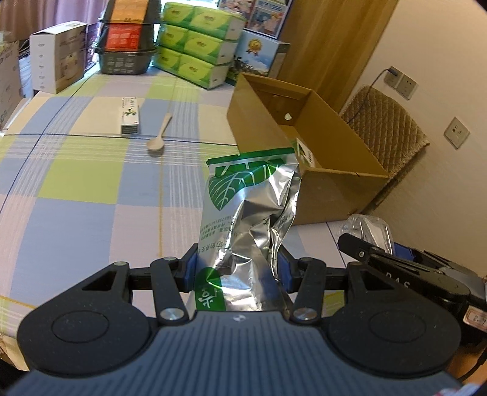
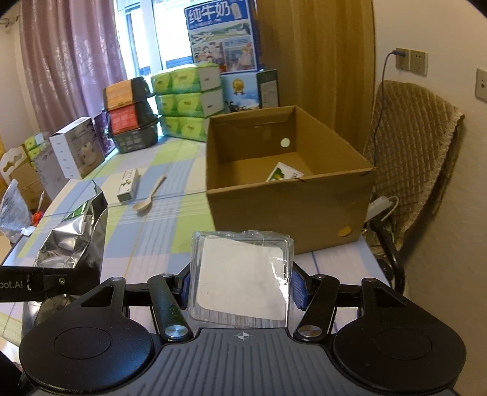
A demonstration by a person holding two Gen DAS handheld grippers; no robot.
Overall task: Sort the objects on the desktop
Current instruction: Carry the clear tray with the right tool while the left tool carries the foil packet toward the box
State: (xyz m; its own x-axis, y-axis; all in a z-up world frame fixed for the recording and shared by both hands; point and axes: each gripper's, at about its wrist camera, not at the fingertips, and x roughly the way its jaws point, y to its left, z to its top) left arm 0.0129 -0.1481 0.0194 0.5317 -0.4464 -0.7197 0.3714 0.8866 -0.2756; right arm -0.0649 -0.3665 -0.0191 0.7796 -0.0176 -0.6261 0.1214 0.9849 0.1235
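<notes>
With the left gripper (image 1: 237, 274) clamping the crinkled silver-and-green foil pouch (image 1: 246, 213) and the right gripper (image 2: 240, 289) pinching the clear plastic packet (image 2: 240, 274), lift both clear over the open brown cardboard box's (image 2: 289, 207) rim before releasing.

Daylight comes through a window (image 2: 146, 39) beside mauve curtains (image 2: 70, 61). A wooden door (image 2: 319, 61) meets a cream wall (image 2: 441, 27) with sockets (image 2: 411, 61); a quilted-covered chair (image 2: 417, 146) stands below.

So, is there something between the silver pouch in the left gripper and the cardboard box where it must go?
Nothing visible blocks it. The foil pouch is clamped in the left gripper, and the open cardboard box stands just beyond it. The spoon and the small carton lie off to the left.
</notes>
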